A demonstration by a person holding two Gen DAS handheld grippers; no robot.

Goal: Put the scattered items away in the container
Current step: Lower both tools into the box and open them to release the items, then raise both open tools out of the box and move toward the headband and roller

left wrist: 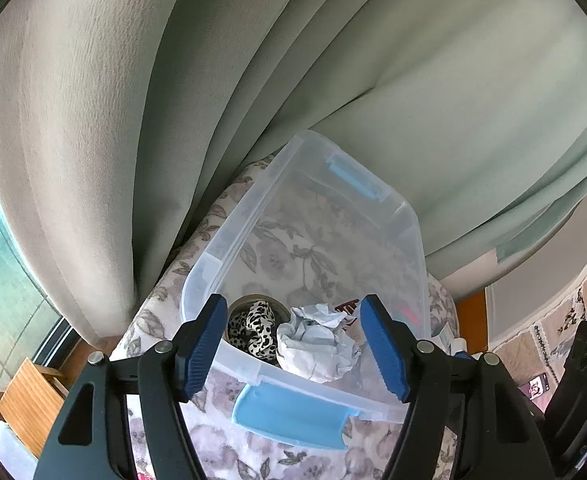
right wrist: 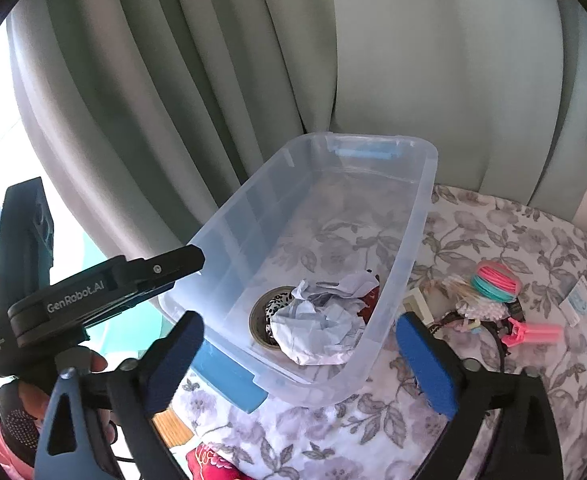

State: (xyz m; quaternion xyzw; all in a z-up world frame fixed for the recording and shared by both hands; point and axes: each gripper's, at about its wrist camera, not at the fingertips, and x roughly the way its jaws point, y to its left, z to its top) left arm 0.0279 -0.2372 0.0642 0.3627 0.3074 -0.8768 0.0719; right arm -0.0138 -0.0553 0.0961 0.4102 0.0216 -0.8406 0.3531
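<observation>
Floral bedspread [right wrist: 473, 236] carries clear bin [right wrist: 423, 216], hair ties [right wrist: 495, 276], pink clip [right wrist: 533, 334].

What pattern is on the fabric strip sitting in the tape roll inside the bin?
Black-and-white leopard-style spots on the fabric strip, clearest in the left wrist view.

Both tongs [left wrist: 293, 344] [right wrist: 299, 358] agape, empty

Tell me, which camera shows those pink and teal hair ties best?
The right wrist view: the hair ties lie in the open on the floral cloth, right of the clear bin. The left wrist view doesn't show them.
</observation>
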